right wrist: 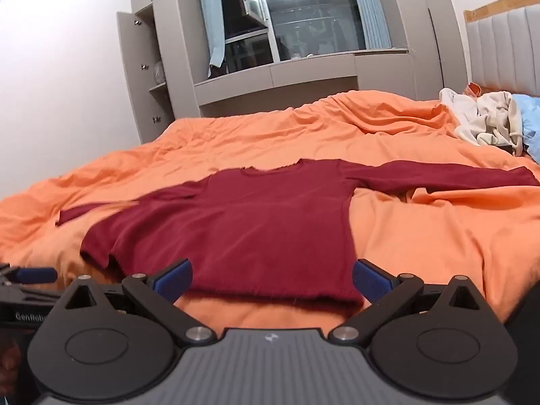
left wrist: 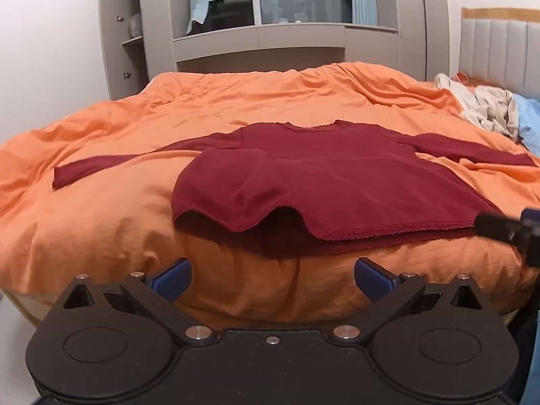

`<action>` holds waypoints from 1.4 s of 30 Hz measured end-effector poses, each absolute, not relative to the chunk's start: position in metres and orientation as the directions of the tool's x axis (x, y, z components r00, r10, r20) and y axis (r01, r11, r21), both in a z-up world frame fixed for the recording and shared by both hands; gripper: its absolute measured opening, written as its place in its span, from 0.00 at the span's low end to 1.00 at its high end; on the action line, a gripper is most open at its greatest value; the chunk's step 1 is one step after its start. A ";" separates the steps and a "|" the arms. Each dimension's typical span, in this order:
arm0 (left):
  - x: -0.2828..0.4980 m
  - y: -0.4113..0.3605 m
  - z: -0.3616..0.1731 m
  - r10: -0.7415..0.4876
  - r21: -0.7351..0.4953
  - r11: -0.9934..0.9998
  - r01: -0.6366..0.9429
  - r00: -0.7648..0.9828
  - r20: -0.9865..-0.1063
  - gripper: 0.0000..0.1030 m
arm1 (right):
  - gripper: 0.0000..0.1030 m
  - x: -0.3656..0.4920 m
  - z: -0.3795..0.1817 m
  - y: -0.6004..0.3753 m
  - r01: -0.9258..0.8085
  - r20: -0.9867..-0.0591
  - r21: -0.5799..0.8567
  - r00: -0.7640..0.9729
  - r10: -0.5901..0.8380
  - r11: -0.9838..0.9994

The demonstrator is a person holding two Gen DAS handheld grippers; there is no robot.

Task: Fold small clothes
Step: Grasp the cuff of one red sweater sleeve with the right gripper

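A dark red long-sleeved top (left wrist: 320, 182) lies spread on the orange bedcover (left wrist: 101, 229), neck away from me, both sleeves stretched out sideways. Its near hem is rumpled and lifted at the left. My left gripper (left wrist: 272, 278) is open and empty, just short of the hem's left part. My right gripper (right wrist: 271, 278) is open and empty, with its fingers on either side of the hem of the top (right wrist: 256, 229) at the right. The right gripper's tip shows at the right edge of the left wrist view (left wrist: 506, 229). The left gripper shows at the left edge of the right wrist view (right wrist: 30, 276).
A pile of pale and blue clothes (right wrist: 492, 121) lies at the bed's far right by the padded headboard (right wrist: 499, 47). Grey cabinets and a window (right wrist: 303, 27) stand behind the bed. The bed's near edge is right below the grippers.
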State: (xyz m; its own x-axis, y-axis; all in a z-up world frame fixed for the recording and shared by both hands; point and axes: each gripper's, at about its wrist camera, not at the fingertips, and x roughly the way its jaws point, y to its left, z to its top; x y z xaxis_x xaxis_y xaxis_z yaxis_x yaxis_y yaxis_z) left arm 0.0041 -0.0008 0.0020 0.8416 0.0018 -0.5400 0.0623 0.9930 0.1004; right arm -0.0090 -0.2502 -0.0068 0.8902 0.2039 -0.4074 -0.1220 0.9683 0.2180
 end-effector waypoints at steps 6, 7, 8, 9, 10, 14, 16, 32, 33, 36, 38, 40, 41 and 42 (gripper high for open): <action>0.040 -0.008 0.016 0.022 0.105 0.993 0.049 0.811 -0.584 0.99 | 1.00 0.022 0.016 -0.272 -0.083 -0.402 0.227 0.900 0.171 0.970; 0.045 -0.013 0.021 0.039 0.121 0.992 0.043 0.795 -0.605 0.99 | 1.00 0.027 0.019 -0.276 -0.076 -0.400 0.225 0.902 0.163 0.971; 0.054 -0.015 0.025 0.045 0.122 0.992 0.039 0.785 -0.618 0.99 | 1.00 0.033 0.022 -0.280 -0.068 -0.397 0.221 0.905 0.153 0.973; 0.064 -0.016 0.029 0.041 0.111 0.993 0.036 0.784 -0.619 0.99 | 1.00 0.041 0.024 -0.286 -0.060 -0.397 0.220 0.906 0.146 0.974; 0.073 -0.018 0.034 0.038 0.104 0.994 0.035 0.782 -0.623 0.99 | 1.00 0.048 0.027 -0.290 -0.054 -0.397 0.221 0.907 0.140 0.974; 0.113 -0.028 0.046 0.023 0.088 0.995 0.039 0.789 -0.614 0.99 | 1.00 0.078 0.032 -0.317 -0.011 -0.392 0.262 0.913 0.117 0.965; 0.133 -0.039 0.052 0.022 0.100 0.994 0.050 0.788 -0.616 0.99 | 1.00 0.093 0.032 -0.333 0.011 -0.383 0.282 0.918 0.102 0.959; 0.303 -0.104 0.058 -0.098 0.035 0.989 0.145 0.804 -0.587 0.99 | 1.00 0.179 -0.011 -0.492 0.442 -0.510 0.320 0.826 -0.240 0.838; 0.312 -0.106 0.053 -0.110 0.021 0.988 0.151 0.799 -0.591 0.99 | 1.00 0.179 -0.016 -0.504 0.457 -0.512 0.320 0.820 -0.254 0.830; 0.334 -0.112 0.028 -0.123 -0.006 0.988 0.152 0.772 -0.624 0.99 | 1.00 0.178 -0.026 -0.537 0.502 -0.512 0.321 0.805 -0.298 0.803; 0.345 -0.115 0.009 -0.114 -0.006 0.989 0.145 0.750 -0.652 0.99 | 1.00 0.180 -0.033 -0.560 0.519 -0.518 0.380 0.805 -0.289 0.765; 0.351 -0.116 -0.010 -0.116 -0.022 0.990 0.138 0.722 -0.682 0.99 | 1.00 0.184 -0.041 -0.585 0.546 -0.531 0.465 0.802 -0.274 0.697; 0.353 -0.115 -0.019 -0.120 -0.035 0.991 0.133 0.707 -0.697 0.99 | 1.00 0.186 -0.046 -0.594 0.561 -0.536 0.499 0.798 -0.274 0.660; 0.356 -0.114 -0.029 -0.115 -0.038 0.991 0.125 0.693 -0.712 0.99 | 1.00 0.188 -0.050 -0.603 0.571 -0.539 0.527 0.797 -0.272 0.630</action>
